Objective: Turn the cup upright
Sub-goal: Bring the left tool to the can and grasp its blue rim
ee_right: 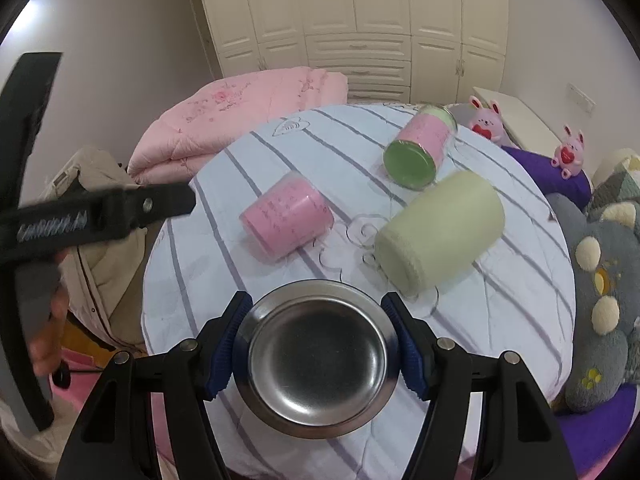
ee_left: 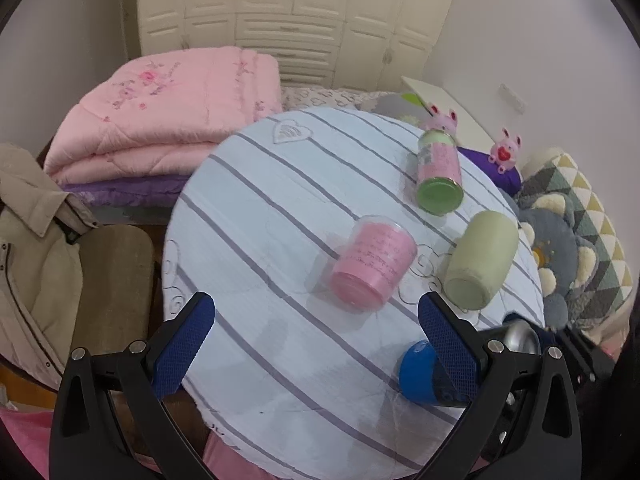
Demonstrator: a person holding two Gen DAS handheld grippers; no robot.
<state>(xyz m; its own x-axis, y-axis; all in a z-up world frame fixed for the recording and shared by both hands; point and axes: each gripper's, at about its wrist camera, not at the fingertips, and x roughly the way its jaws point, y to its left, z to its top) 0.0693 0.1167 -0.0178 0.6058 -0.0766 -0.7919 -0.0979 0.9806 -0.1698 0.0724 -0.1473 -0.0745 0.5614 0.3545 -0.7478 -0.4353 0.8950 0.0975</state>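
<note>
My right gripper (ee_right: pixel 318 344) is shut on a blue cup with a steel inside (ee_right: pixel 316 356); its open mouth faces the camera. In the left wrist view that blue cup (ee_left: pixel 420 372) lies sideways just above the table's near edge, held from the right. My left gripper (ee_left: pixel 316 332) is open and empty over the near part of the round table (ee_left: pixel 280 184). A pink cup (ee_left: pixel 374 266) (ee_right: pixel 286 216), a pale green cup (ee_left: pixel 482 258) (ee_right: pixel 438 234) and a pink-and-green cup (ee_left: pixel 438 172) (ee_right: pixel 420 146) lie on their sides.
A folded pink quilt (ee_left: pixel 160 116) lies behind the table on the left. A beige jacket on a chair (ee_left: pixel 36 248) is at the left. Plush toys (ee_left: pixel 506 152) and a grey flower cushion (ee_right: pixel 600 280) sit at the right. White wardrobes stand behind.
</note>
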